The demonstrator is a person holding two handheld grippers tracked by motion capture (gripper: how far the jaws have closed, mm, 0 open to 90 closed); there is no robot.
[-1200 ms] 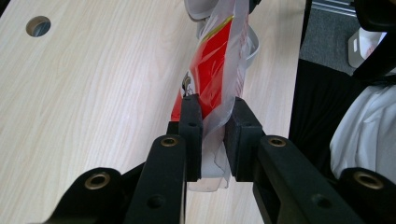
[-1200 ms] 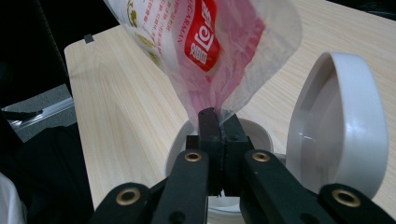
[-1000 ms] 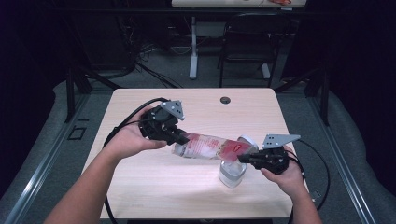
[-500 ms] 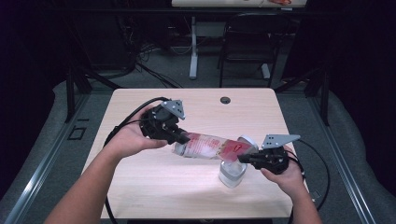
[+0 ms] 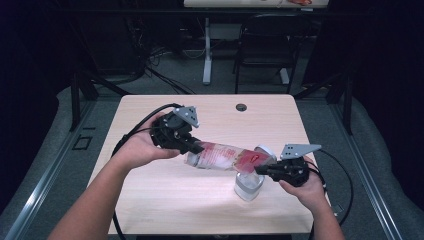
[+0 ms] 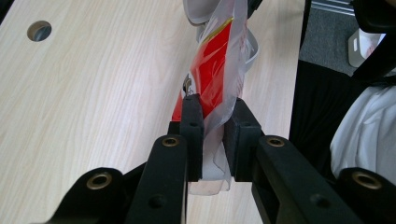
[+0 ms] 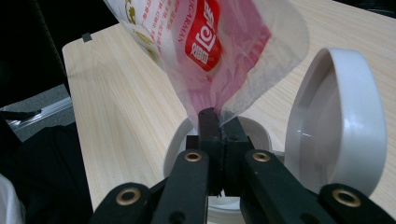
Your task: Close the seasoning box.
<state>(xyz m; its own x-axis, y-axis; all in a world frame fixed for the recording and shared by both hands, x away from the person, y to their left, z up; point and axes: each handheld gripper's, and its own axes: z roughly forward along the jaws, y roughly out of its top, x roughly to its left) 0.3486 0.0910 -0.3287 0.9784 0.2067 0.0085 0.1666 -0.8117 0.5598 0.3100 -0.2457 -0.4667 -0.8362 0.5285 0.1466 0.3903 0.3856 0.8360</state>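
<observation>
A red-and-clear snack bag [image 5: 225, 156] is held stretched between the left tongs [image 5: 192, 146] and right tongs [image 5: 264, 170], both clamped on it, above an open-lidded white container [image 5: 248, 185] near the desk's [image 5: 150, 200] right front corner; emptying appears still to be done.

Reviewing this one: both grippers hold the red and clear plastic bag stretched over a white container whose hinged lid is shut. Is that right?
Not quite: the lid is open, standing up beside the white container, as the right gripper view shows. The rest holds: the left gripper and right gripper both clamp the plastic bag over it.
</observation>
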